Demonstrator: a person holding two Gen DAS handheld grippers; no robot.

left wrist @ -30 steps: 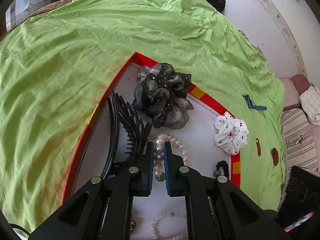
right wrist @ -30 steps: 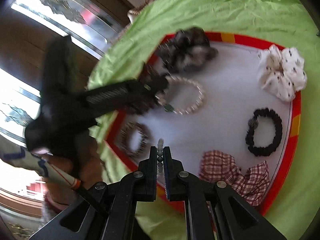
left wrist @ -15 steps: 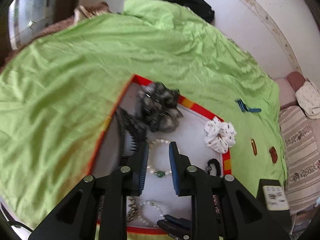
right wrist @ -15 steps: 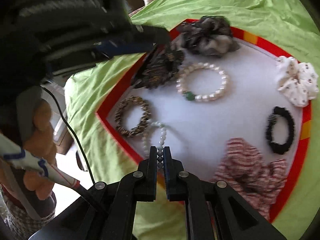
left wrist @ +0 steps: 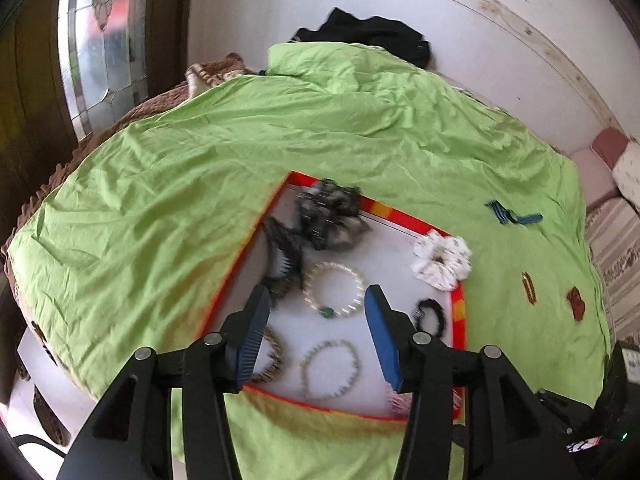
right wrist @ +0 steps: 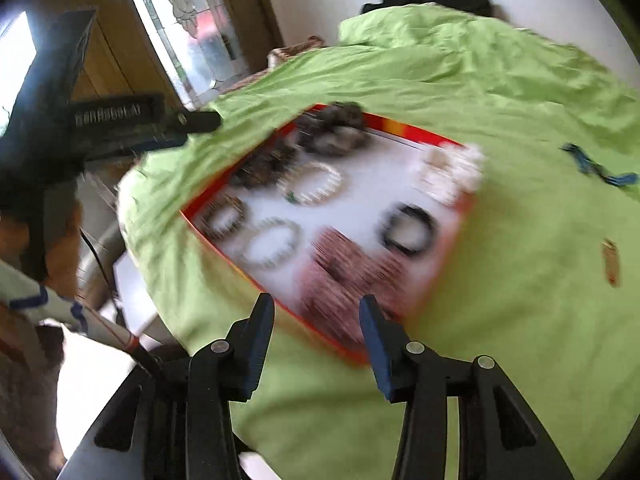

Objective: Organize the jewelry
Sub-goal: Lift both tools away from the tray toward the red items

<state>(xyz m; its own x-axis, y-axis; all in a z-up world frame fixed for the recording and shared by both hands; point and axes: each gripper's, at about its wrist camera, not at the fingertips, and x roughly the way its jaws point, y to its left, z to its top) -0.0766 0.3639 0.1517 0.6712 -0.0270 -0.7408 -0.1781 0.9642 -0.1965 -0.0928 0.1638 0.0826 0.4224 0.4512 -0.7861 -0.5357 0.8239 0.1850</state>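
Both pairs of my fingers were pinched on bead bracelets a second ago; now both have let go and pulled back high above the tray. Left gripper stands spread wide with nothing between its pads, and the pearl bracelet with the green bead that it carried lies flat on the white floor of the tray, just beside the black comb. Right gripper is likewise released and bare, hanging over the green bedspread at the near edge of the tray; the pale bead bracelet it held rests near the tray's front corner, beside a brown beaded bracelet.

Also in the tray are the dark gauzy scrunchie at the far corner, the white spotted scrunchie against the right rim, a black hair tie below it, and a red checked scrunchie, blurred in the right view.

So I judge two bracelets are now put away and neither hand has anything in it. Out on the bedspread, well apart from the tray, I see a blue clip and two small brown clips. Those look like what is left to collect, and the right hand sits nearer to them.
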